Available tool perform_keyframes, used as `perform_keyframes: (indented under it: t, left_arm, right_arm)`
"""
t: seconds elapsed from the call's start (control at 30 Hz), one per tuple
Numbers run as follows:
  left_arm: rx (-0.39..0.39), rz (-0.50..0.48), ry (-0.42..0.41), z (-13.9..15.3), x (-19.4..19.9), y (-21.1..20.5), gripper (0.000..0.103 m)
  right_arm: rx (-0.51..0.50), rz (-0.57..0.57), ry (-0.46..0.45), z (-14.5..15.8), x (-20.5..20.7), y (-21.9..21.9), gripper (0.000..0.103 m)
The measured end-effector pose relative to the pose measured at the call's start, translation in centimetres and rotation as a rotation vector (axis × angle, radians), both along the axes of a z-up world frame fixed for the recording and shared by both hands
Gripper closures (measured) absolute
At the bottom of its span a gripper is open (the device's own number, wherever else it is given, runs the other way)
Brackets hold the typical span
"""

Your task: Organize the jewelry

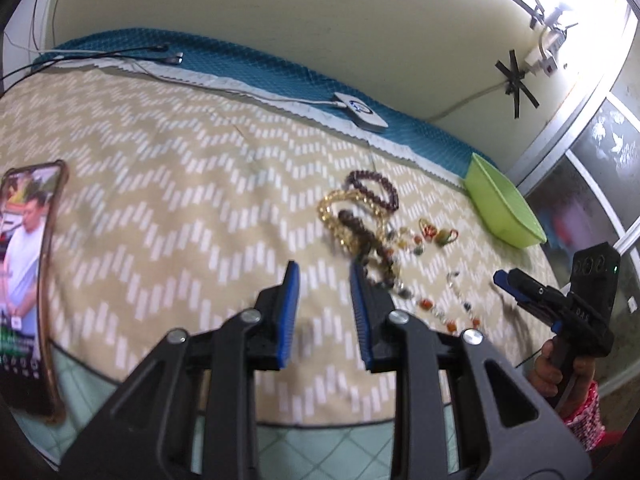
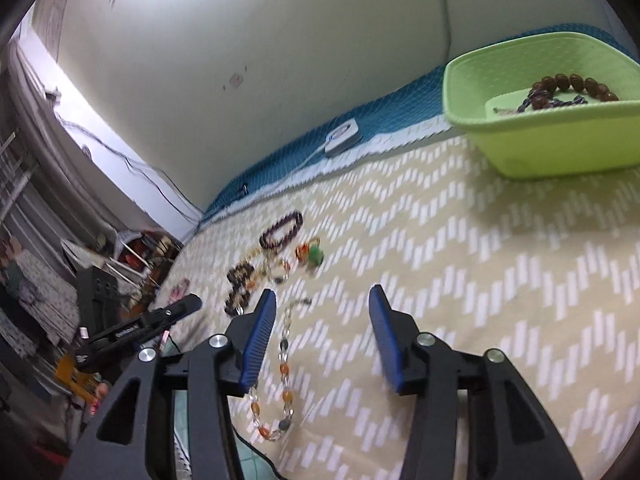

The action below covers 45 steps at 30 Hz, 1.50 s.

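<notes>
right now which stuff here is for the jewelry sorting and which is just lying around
For the job: green bowl, brown bead bracelet already inside it, dark purple bracelet, yellow bead strand, clear and orange bead necklace.

Lying about: phone, white charger puck.

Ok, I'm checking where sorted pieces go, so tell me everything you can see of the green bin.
The green bin is a light-green, plastic-looking container with rounded corners, a flared rim and a textured inner wall. It sits upright on the patterned bedspread near the blue edging by the wall. Inside lies a brown beaded bracelet with a dark cord. Neither gripper touches it.
</notes>
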<state>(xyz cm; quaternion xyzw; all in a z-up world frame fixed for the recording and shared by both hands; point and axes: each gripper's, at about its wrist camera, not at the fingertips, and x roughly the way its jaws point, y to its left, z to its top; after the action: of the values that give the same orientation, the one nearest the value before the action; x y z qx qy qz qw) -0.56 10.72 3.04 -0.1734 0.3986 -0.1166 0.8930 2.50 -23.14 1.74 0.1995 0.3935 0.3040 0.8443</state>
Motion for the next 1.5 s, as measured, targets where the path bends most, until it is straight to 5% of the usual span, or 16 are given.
perform_keyframes:
  t: [0.23,0.43,1.1,1.2,1.37,1.5]
  left_arm:
    - [0.106,-0.112,-0.065,0.4,-0.9,-6.0,0.079]
    - [0.284,-0.149,-0.095,-0.1,-1.3,-9.8,0.079]
    - [0.241,-0.089,-0.09,0.1,-0.7,-8.9,0.079]
    - [0.248,-0.048,-0.173,1.5,-0.8,-9.3,0.079]
    - [0.327,0.026,-0.341,3.5,-1.5,-11.0,0.079]
    - [0.399,0.071,-0.393,3.2,-2.3,-11.8,0.079]
  right_arm:
    - [-0.052,-0.076,0.003,-0.1,-0.2,0.1,0.079]
    - [-0.063,-0.104,-0.003,0.0,-0.3,-0.1,0.079]
    - [-0.047,-0.119,-0.006,0.1,-0.1,-0.6,0.079]
    - [-0.081,-0.16,-0.093,1.4,-0.7,-0.9,0.079]
    - [-0.21,-0.253,-0.367,5.4,-3.4,-0.5,0.079]
    - [-0.322,-0.291,-0.526,5.7,-5.5,0.9,0.079]
